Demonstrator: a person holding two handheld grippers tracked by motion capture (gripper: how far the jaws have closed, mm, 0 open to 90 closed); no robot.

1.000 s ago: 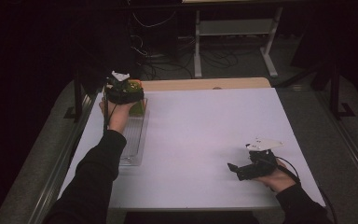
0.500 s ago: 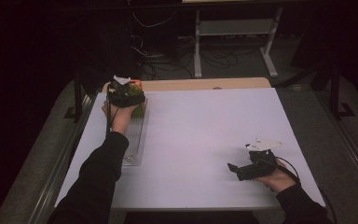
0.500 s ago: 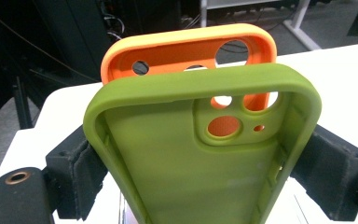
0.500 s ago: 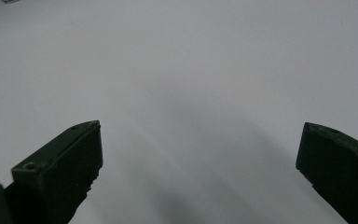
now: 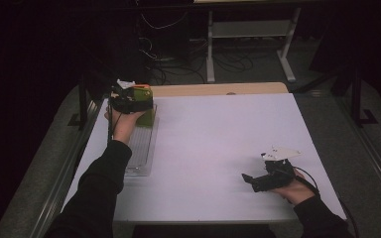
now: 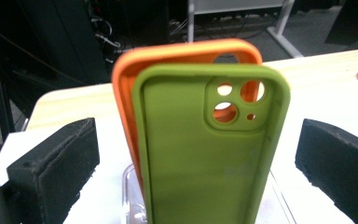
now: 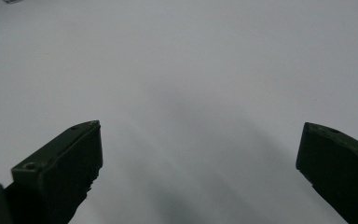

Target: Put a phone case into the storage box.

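Left tongs [image 6: 193, 158] had just been opening; jaws stood wide, clear of the green phone case [image 6: 205, 149] between them. Green case stood upright in the clear rack [image 5: 140, 148] at the tabletop's [image 5: 218, 144] far-left edge, orange phone case [image 6: 168, 53] right behind it. Right tongs [image 7: 198, 172] sat wide open and empty over bare tabletop, near-right.

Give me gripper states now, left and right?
Left gripper: open, jaws just opened, clear of the green phone case between them.
Right gripper: open, nothing held.
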